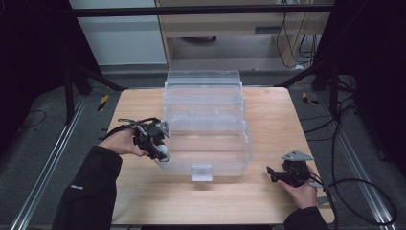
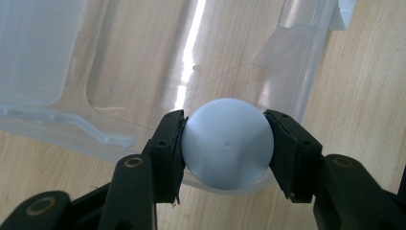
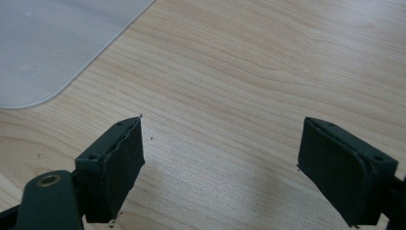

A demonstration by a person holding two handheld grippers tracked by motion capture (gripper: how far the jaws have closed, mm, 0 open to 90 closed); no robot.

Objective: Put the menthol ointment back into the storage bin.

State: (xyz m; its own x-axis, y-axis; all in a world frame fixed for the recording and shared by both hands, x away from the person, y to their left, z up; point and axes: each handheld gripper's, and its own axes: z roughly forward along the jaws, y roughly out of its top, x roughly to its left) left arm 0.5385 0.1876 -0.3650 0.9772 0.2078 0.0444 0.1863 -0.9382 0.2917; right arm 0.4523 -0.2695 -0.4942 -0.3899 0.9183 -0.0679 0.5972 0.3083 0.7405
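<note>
- The white ball sits pinched between the two black pads of the left claw, held at its widest part, right at the near left corner of the clear plastic box.
- In the left gripper view the ball hangs over the box's rim, with the open interior just beyond it.
- The step in hand looks like dropping the ball into the box. To do it well, carry the ball fully past the rim and low over the floor before easing the pads apart, so it neither bounces out nor rolls off the edge.
- The box's lid stands open at the back, out of the way.
- The right claw rests spread and empty on the bench, well apart from the box.
</note>
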